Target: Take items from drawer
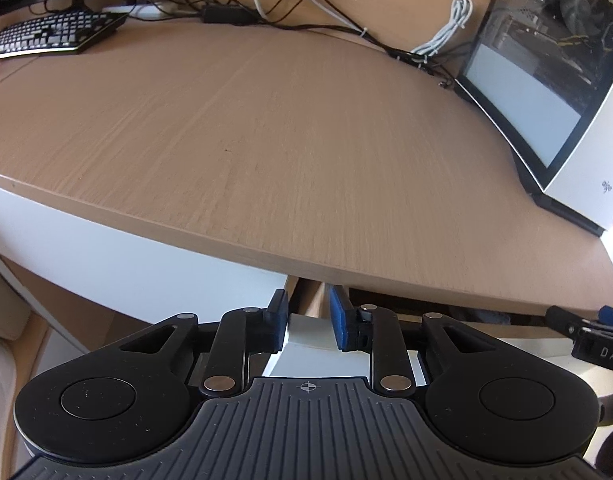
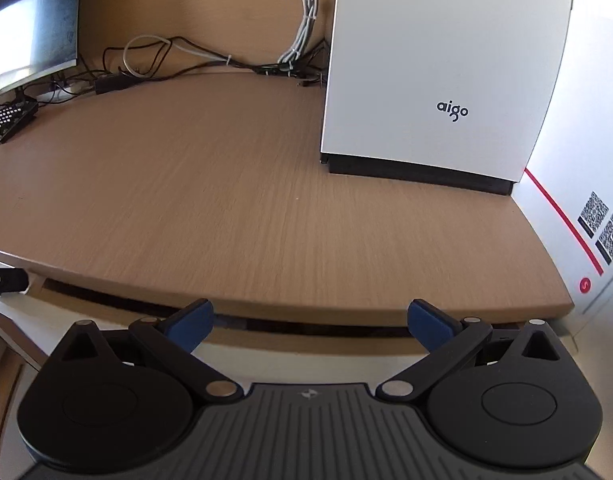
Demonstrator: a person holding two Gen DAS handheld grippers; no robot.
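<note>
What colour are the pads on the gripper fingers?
Blue, clearest on the right gripper pads in the right wrist view.

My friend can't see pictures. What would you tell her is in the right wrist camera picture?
An open gripper with blue pads, holding nothing, hovers at the front edge of a wooden desk, above a slightly open drawer. A white computer case marked "aigo" stands on the desk, with tangled cables, a keyboard and a monitor further back.
</note>
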